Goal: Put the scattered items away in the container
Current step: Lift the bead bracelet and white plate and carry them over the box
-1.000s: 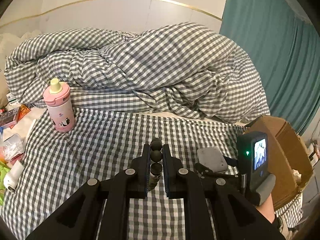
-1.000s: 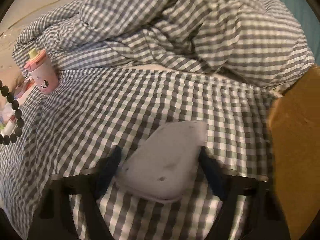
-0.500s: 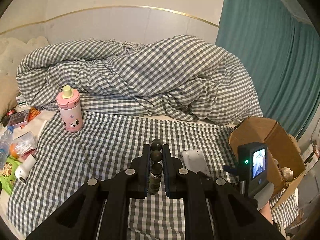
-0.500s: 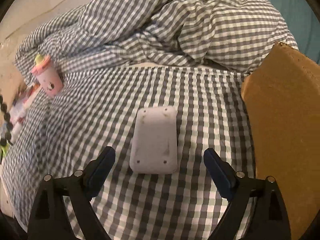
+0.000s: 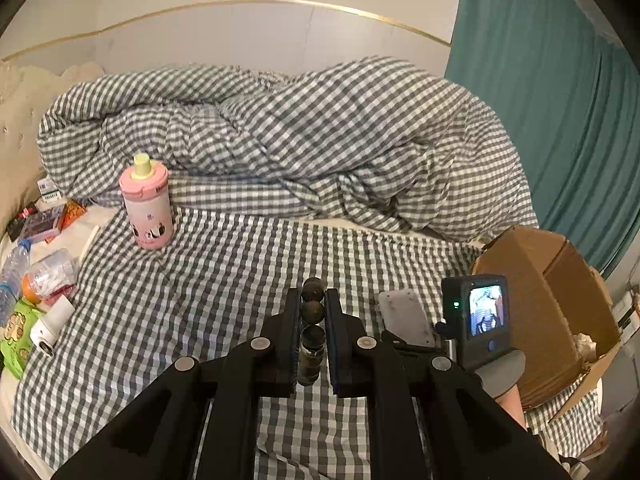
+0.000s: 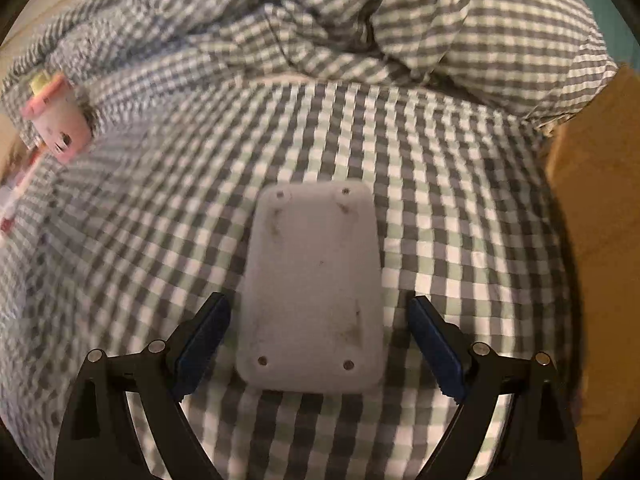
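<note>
- Our left gripper, low in the frame's centre, is clamped on a string of dark beads.
- Our right gripper is spread wide, pads clear of the grey pad lying flat on the checked sheet between them.
- The cardboard box sits at the right edge.
- A pink bottle stands upright, upper left.

The right gripper hangs over a checked sheet with its jaws spread wide, one blue pad on either side of a flat grey pad-like slab and neither touching it. The slab lies flat on the sheet, four small dots near its corners. A pink bottle, blurred, stands far left by the rumpled duvet, and what seems a cardboard box fills the right edge.
</note>
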{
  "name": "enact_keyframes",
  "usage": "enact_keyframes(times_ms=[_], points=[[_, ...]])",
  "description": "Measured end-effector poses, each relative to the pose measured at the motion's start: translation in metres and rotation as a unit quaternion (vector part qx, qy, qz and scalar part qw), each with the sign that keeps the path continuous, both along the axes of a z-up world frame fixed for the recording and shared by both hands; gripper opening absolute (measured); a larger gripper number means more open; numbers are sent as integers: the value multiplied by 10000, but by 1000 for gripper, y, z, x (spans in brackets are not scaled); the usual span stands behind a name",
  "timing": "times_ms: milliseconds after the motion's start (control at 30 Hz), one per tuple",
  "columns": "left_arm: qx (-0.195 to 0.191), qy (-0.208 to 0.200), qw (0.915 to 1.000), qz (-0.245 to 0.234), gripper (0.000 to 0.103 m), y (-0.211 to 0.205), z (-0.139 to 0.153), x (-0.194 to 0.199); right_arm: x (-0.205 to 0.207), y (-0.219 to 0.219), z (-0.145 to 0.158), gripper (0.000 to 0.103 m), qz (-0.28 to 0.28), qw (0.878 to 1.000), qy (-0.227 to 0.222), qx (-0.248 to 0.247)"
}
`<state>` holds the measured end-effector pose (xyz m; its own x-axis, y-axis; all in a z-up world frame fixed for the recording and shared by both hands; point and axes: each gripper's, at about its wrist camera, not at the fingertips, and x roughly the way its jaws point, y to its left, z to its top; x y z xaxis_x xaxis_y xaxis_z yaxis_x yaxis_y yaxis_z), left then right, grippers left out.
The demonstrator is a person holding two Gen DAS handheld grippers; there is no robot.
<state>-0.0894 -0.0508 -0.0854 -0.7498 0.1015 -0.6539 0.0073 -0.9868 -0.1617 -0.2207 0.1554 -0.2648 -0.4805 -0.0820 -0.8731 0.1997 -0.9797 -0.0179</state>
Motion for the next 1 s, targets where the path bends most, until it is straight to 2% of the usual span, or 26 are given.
enact_keyframes(times_ms=[133,200,233,400,567,800,1000], points=[[-63,-82,9999,10,11,2,-9,-4,-2,-4,-4,93,102,9998,88,148],[-62,-98,9999,-6,11,3,-10,-4,0,-3,1,70,143,9996,146,170],[-66,-95,9999,-14,11,4,-10,-4,2,-4,4,65,193,9993,183,253],[-83,-1,9999,-71,11,13,1,3,14,0,11,64,278,9994,159,121],[-127,156,9997,-137,11,22,18,16,37,11,40,64,233,9989,386,-139],[-190,493,9983,-264,11,46,51,43,79,32,102,64,146,9942,927,-522],[-257,746,9963,-341,11,63,77,64,122,56,161,64,82,9853,1519,-779]])
